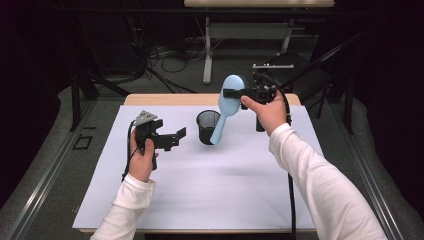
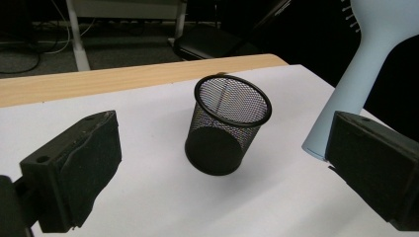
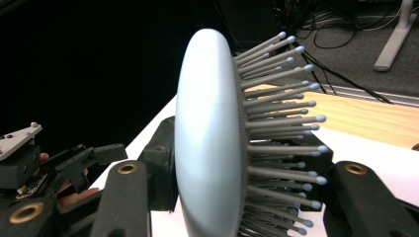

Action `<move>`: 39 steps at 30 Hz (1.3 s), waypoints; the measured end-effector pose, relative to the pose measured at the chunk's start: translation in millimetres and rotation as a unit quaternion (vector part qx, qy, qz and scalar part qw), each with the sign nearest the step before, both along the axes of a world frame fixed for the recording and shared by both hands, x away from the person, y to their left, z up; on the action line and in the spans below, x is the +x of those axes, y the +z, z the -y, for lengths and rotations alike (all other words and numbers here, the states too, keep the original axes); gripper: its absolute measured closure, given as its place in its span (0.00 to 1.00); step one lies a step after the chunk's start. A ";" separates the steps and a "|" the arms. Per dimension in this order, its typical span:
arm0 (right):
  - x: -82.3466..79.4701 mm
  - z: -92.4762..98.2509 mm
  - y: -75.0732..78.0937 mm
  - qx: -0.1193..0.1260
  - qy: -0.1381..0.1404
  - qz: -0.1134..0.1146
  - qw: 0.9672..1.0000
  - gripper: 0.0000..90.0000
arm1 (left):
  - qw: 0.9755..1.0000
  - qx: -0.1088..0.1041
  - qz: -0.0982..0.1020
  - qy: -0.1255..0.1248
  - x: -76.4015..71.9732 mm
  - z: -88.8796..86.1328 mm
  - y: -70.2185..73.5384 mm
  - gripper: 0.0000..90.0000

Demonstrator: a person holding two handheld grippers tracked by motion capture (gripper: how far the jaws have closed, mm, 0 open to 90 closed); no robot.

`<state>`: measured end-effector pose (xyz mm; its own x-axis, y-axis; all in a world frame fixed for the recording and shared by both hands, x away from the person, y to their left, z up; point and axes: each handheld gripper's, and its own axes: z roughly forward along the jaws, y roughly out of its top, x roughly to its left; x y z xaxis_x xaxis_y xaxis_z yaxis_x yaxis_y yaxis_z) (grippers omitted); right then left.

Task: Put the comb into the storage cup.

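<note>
High view: the right hand-held gripper is up in the air at the upper middle of the frame, a bit right of centre. It is pinching the light blue hairbrush by the round head. The brush handle hangs down & to the left. Its tip is just beside the black mesh cup, at the cup's right side. Can't tell if the tip touches the cup or the worktop.

The cup stands upright on the white sheet that covers the worktop, near the middle of the frame, w/ its open top up.

The left hand-held gripper is at the left middle of the frame, held in the person's left hand. Its jaws are spread apart w/ nothing between them, and they point right, toward the cup. It is near the cup but not touching.

Left gripper view: the cup sits in the middle, between the 2 wide-apart black jaws at lower left & lower right. The brush handle comes down at the right side of the frame, near the cup but apart from it.

Right gripper view: the brush head is in the centre, seen from its edge, smooth back to the left, bristles sticking out to the right. The jaws press on it from both sides. The left hand-held gripper is at lower left, far off.
</note>
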<state>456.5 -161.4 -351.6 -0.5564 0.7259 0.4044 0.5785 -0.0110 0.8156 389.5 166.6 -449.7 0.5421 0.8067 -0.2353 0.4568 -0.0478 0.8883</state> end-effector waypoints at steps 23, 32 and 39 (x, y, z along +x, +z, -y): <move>4.4 -9.5 11.8 -0.030 -0.020 0.041 0.998 0.53 | 1.000 0.003 0.002 -0.006 -1.1 0.0 -0.5 0.01; 8.4 -15.9 14.5 -0.043 -0.026 0.050 0.998 0.53 | 1.000 0.002 0.001 -0.002 -1.7 -2.3 -0.5 0.01; 12.0 -21.0 16.3 -0.053 -0.031 0.055 0.997 0.53 | 1.000 0.001 0.001 -0.001 -2.1 -2.8 -0.2 0.01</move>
